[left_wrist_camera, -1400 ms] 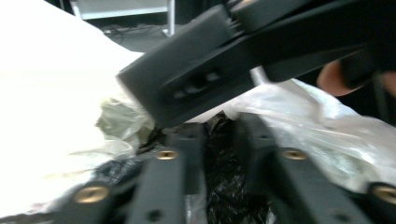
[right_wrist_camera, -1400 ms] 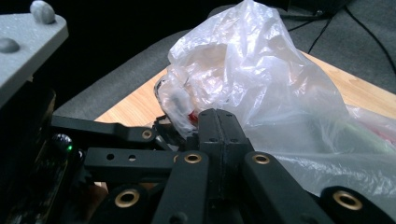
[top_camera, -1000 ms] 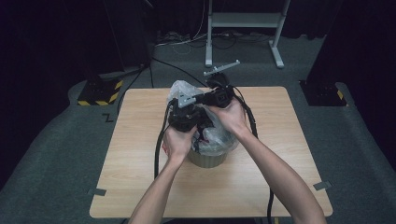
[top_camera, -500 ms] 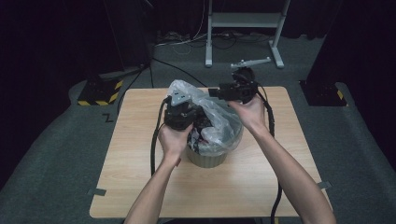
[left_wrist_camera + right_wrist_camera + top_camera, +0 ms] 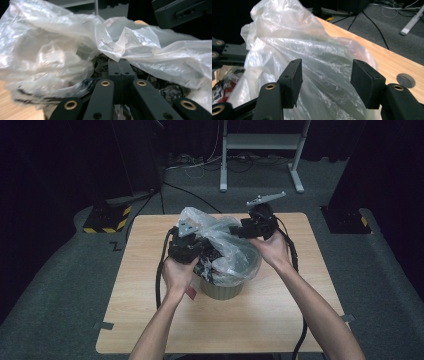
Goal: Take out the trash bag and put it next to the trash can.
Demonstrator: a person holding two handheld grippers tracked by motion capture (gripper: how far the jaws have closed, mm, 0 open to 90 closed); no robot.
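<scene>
A clear plastic bag (image 5: 227, 247) lines a small grey bin (image 5: 220, 291) at the middle of the wooden table (image 5: 280, 320), with crumpled dark rubbish inside. My left gripper (image 5: 206, 249) is at the bag's left side, and its jaws are shut on a fold of the bag's rim (image 5: 120, 56). My right gripper (image 5: 235, 229) hovers at the bag's upper right. It is open, its jaws have just been opening, and its pads (image 5: 292, 75) stand apart in front of the bag's film (image 5: 322, 57) without pressing it.
A small round silver disc (image 5: 405, 80) lies on the table beyond the bag. Cables trail from both grippers toward the front edge. Off the far edge are a white stand's feet (image 5: 260, 182) and a yellow-and-black striped box (image 5: 105, 217) on grey carpet.
My right gripper let go of the bag beside the left gripper and moved right, now open. The bag's mouth has spread wider over the bin. The left gripper stayed shut in place.
</scene>
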